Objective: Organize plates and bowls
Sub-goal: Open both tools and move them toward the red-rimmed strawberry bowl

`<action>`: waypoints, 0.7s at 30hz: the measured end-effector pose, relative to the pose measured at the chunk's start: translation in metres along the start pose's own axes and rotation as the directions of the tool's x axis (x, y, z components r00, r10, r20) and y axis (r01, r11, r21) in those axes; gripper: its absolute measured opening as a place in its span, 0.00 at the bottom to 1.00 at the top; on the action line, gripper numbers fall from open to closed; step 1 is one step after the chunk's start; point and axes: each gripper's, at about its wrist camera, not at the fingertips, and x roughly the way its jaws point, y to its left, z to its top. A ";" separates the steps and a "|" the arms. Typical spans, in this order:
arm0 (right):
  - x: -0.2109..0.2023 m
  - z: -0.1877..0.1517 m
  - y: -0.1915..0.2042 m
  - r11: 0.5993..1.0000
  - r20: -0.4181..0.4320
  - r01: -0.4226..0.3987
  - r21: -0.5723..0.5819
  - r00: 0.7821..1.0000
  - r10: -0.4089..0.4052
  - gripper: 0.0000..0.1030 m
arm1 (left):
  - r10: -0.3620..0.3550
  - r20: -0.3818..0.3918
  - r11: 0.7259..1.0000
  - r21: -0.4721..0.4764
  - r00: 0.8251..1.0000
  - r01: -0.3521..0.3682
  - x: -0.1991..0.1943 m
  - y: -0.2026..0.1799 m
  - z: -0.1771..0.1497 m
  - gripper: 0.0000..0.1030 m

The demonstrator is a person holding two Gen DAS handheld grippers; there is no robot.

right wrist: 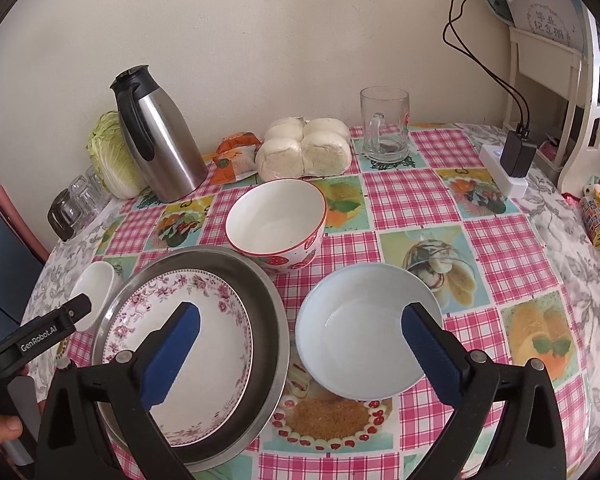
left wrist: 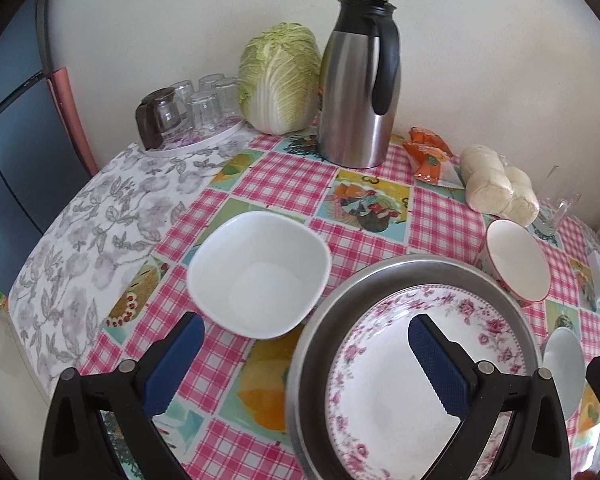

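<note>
showing glass mug (right wrist: 385, 125) only right wrist; glasses tray (left wrist: 196, 145) clearer left

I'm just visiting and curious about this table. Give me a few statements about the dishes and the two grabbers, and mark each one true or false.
1. The floral plate lies inside the metal pan. True.
2. The right gripper is clamped on the pale blue bowl. False: its jaws stand wide open with nothing between the pads; the bowl sits on the table below.
3. The strawberry bowl is stacked inside the pale blue bowl. False: it stands by itself on the tablecloth, farther back.
4. The white square bowl is empty. True.
5. The left gripper holds the steel thermos. False: it is open and holds nothing; the thermos stands at the back near the wall.
</note>
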 end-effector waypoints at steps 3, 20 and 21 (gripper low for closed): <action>0.002 0.003 -0.005 1.000 -0.017 -0.017 0.017 1.000 0.017 0.98 | -0.004 0.017 1.000 0.015 1.000 0.004 -0.001 -0.008 0.003 1.00; 0.016 0.047 -0.046 0.997 -0.094 0.077 0.008 0.993 -0.076 0.98 | -0.075 0.077 0.996 0.047 0.994 0.071 -0.002 -0.047 0.034 1.00; 0.016 0.051 -0.047 0.997 -0.093 0.082 0.002 0.992 -0.081 0.98 | -0.079 0.077 0.995 0.062 0.994 0.075 -0.002 -0.052 0.038 1.00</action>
